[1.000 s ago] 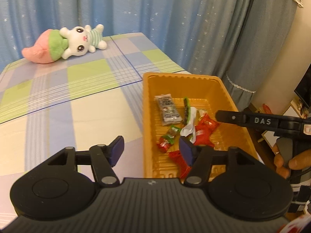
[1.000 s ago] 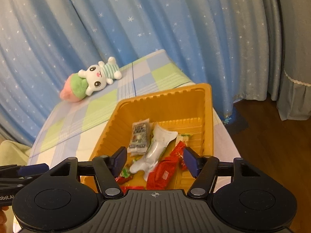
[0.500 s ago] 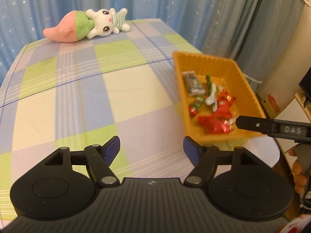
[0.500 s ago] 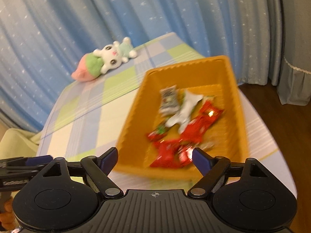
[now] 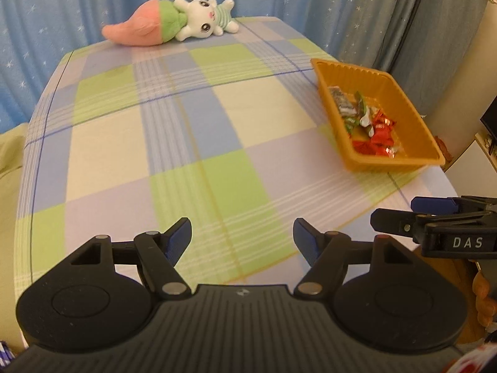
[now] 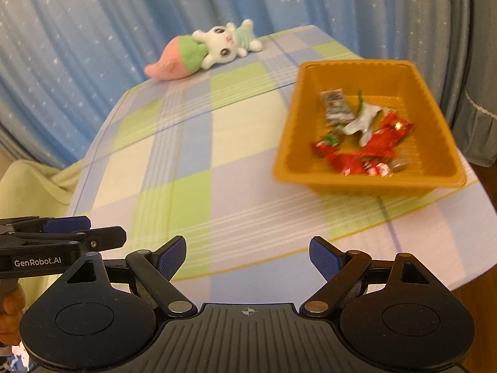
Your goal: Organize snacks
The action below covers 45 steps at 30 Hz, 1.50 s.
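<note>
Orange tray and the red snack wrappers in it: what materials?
Orange ribbed tray: looks like thin moulded plastic, semi-gloss; fluted walls and rolled rim suggest it. Red snack wrappers: probably metallised plastic film, glossy; crinkled, with bright glints.

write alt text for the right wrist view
An orange tray holding red, green and silver snack packets sits at the right on a checked tablecloth. The right gripper hangs empty in front, jaws open; a plush bunny lies by the blue curtain.

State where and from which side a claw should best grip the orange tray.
Probably the near short rim of the orange tray, from the table's front edge: its thin lip faces the open right claw, the wall is bare, and snacks lie inside.
</note>
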### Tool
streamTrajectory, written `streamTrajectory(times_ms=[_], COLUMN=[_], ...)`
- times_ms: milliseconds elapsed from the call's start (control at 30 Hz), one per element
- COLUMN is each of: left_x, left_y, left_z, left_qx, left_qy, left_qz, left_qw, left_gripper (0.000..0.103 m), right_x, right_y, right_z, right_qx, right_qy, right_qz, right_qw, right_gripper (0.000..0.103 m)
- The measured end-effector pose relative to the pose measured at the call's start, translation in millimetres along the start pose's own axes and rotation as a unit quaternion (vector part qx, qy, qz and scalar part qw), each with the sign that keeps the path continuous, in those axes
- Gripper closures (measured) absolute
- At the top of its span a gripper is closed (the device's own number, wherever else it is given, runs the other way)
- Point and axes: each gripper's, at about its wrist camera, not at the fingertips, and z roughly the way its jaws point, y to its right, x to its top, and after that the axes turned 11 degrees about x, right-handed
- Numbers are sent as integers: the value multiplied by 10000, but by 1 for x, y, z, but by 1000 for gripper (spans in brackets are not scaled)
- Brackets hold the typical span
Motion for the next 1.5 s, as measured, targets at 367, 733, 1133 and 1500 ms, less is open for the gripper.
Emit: streamTrajectory(times_ms=[367, 733, 1133, 1500], left_x=[-34, -44, -42, -40], left_y=[-43, -57, -57, -55], left_z=[-20, -27, -27, -27], left_qx=[-11, -17, -70, -72], left_qy=[15, 77, 107, 112], left_qz=[-68, -90, -103, -116], left_qw=[10000, 9999, 9999, 9998], left_gripper=[32, 32, 32, 32], right_x=[-31, -41, -38, -35], right_y=[-47, -70, -70, -70], right_z=[17, 22, 21, 21], right_qx=[-52, -76, -139, -143], right_qy=[-136, -158, -163, -187], right_qz=[-57, -177, -207, -243], right_qw=[9999, 9997, 9996, 9994], right_gripper=[17, 17, 17, 17])
